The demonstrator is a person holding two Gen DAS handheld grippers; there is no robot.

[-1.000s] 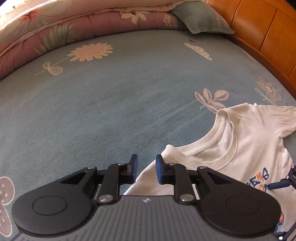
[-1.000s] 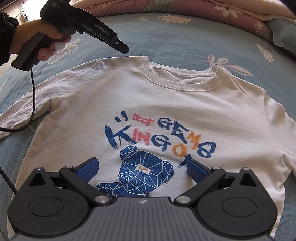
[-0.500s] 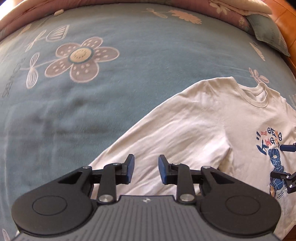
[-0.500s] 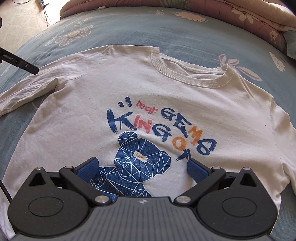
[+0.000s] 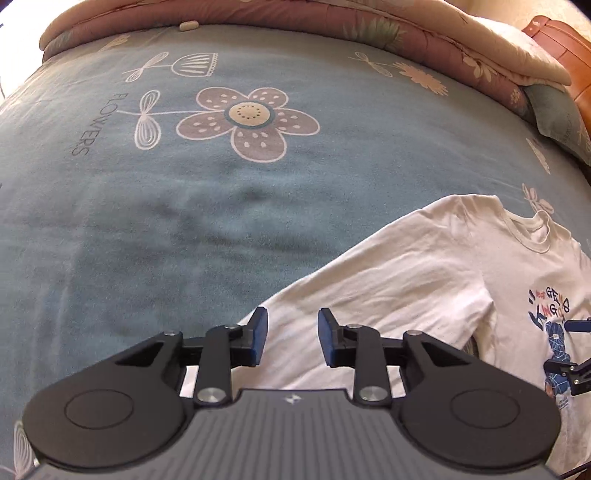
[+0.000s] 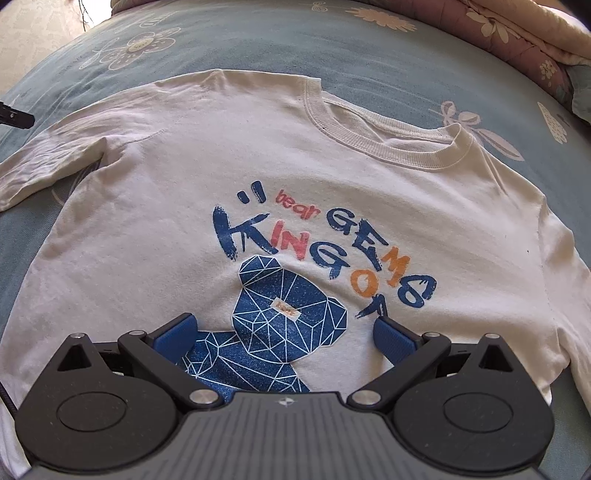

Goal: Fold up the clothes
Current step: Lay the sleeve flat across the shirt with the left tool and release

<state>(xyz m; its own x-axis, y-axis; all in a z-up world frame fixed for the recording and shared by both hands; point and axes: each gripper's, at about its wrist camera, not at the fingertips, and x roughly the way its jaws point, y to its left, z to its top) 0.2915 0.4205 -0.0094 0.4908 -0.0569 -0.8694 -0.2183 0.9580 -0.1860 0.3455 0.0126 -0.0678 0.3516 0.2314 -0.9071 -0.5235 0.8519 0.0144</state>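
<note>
Left wrist view: the left gripper (image 5: 290, 338) sits low in the middle, black with blue pads. Its jaws stand a little apart with a gap between them, and nothing is pinched in them. They hang over the long sleeve of the white T-shirt (image 5: 424, 280). The shirt lies flat at the lower right on a soft blue bedsheet (image 5: 184, 221) with a big round flower print. A puffy pink quilt (image 5: 332, 22) is rolled along the top. An orange wooden headboard (image 5: 565, 44) peeks in at the upper right.

Right wrist view: the right gripper (image 6: 284, 338) is at the bottom, jaws spread wide and holding nothing. Under it, filling the middle, lies the white T-shirt (image 6: 184, 155), soft and a bit wrinkly, with a ribbed round collar. A blue bear print (image 6: 288, 314) made of triangles sits just beyond the pads.
</note>
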